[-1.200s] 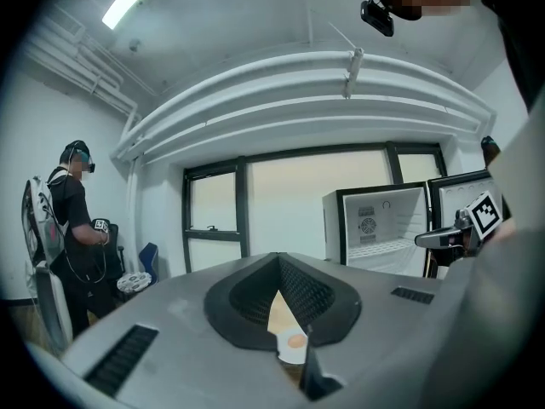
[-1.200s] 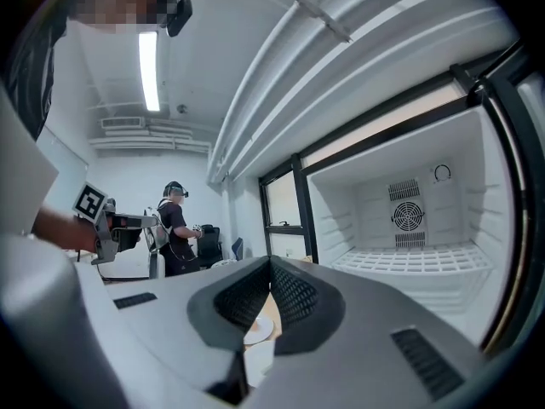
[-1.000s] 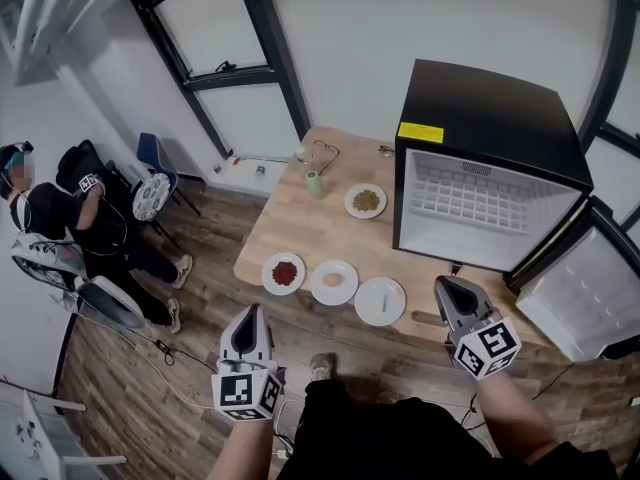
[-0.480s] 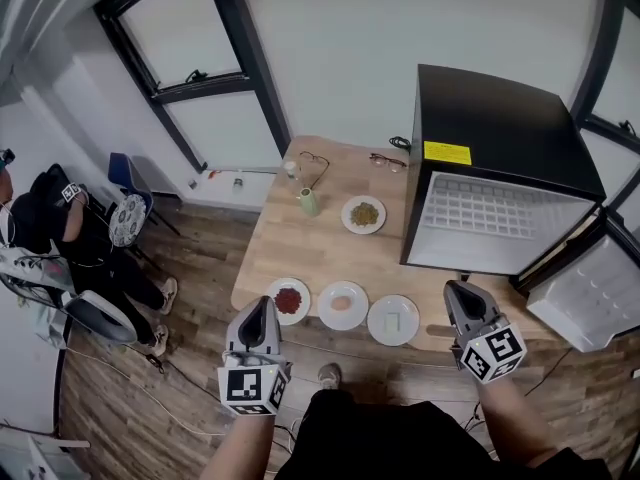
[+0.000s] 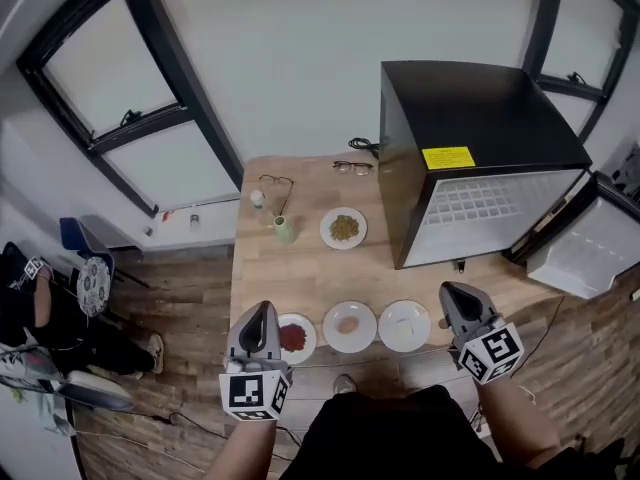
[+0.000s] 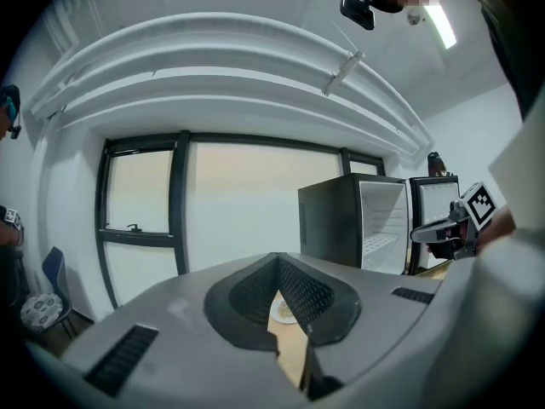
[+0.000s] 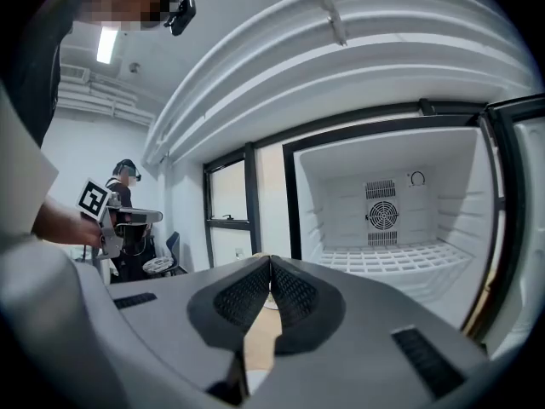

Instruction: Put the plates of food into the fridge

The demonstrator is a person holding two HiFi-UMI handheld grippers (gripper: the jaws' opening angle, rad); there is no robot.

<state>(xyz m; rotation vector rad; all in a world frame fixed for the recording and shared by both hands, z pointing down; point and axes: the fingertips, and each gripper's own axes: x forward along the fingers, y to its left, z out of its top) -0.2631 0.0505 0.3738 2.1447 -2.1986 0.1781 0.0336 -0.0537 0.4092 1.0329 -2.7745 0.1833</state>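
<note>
While both grippers hang just off the near counter edge, jaws are together with nothing between them on each: left gripper (image 5: 257, 311), right gripper (image 5: 452, 291). Both have grey plastic bodies, ribbed black pads and a marker cube at the back.

The counter (image 5: 262, 273) is light wood planks. Three round white plates lie flat in a row along its near edge, between the two grippers.
- The red-food plate (image 5: 293, 338) is just right of the left gripper, apart from it.
- The middle plate (image 5: 349, 325) carries a pinkish-tan lump.
- The pale-food plate (image 5: 404, 325) is just left of the right gripper, not touching.

Round discs have no long axis; the row itself runs gripper to gripper.

Further ahead of both grippers sits the fourth plate (image 5: 343, 228) with greenish-brown bits, and a small pale green cup (image 5: 284, 230) is left of it. Two pairs of glasses (image 5: 275, 181) lie near the far edge.

Ahead of the right gripper stands the fridge (image 5: 470, 108), a boxy black shell with a white moulded interior, a grid shelf and a yellow label. Its opening faces that gripper. The fridge door (image 5: 588, 253) is swung wide to the right.
</note>
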